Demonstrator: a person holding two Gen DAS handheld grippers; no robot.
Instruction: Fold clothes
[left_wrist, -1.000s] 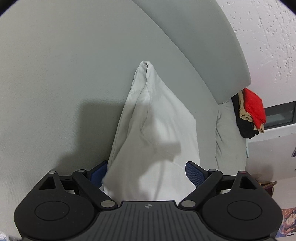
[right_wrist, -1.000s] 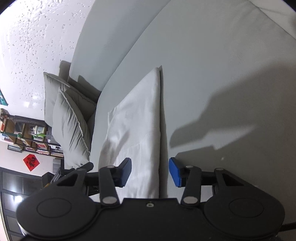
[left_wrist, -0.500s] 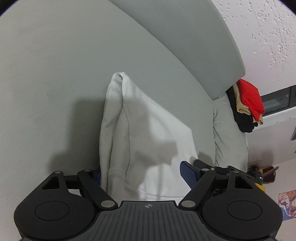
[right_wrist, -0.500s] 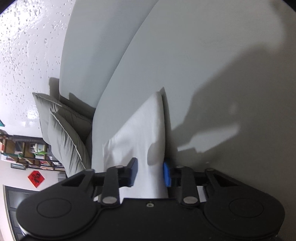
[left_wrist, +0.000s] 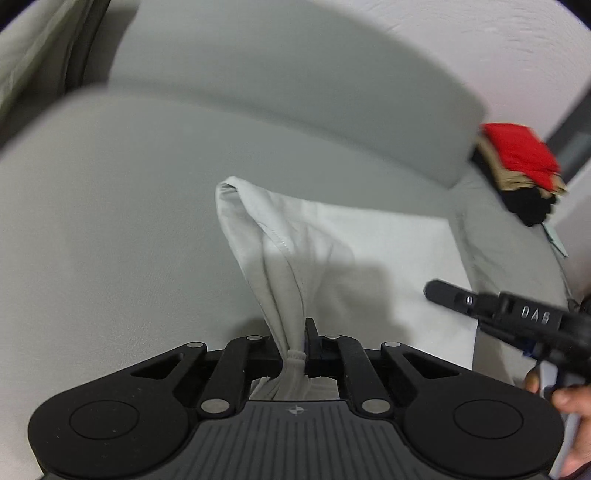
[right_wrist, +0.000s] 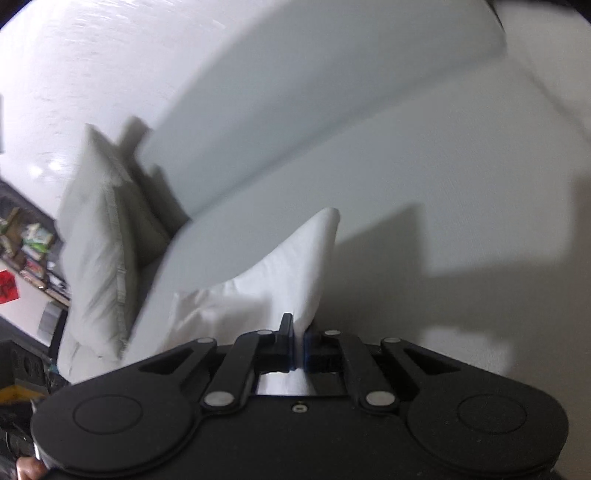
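A white garment (left_wrist: 369, 251) lies on the grey sofa seat (left_wrist: 110, 221), one hemmed edge pulled up into a ridge. My left gripper (left_wrist: 295, 343) is closing its jaws, and the pads pinch that bunched hem, lifted off the seat. In the right wrist view the garment (right_wrist: 295, 273) rises in a peak toward my right gripper (right_wrist: 298, 339). Its jaws are closing too, with a thin fold of the cloth squeezed between the pads. The right gripper (left_wrist: 434, 290) also shows at the right of the left wrist view, over the garment's far edge.
The sofa backrest (left_wrist: 295, 92) runs behind the seat. A stack of folded clothes (left_wrist: 517, 155), red on top, sits at the sofa's right end. Two grey cushions (right_wrist: 99, 240) lean at the other end, by a shelf (right_wrist: 22, 240). A hand (left_wrist: 569, 402) holds the right gripper.
Both grippers went from open around the garment's edges to shut on the cloth. Both have risen and rolled, pulling the gripped edges up off the seat.
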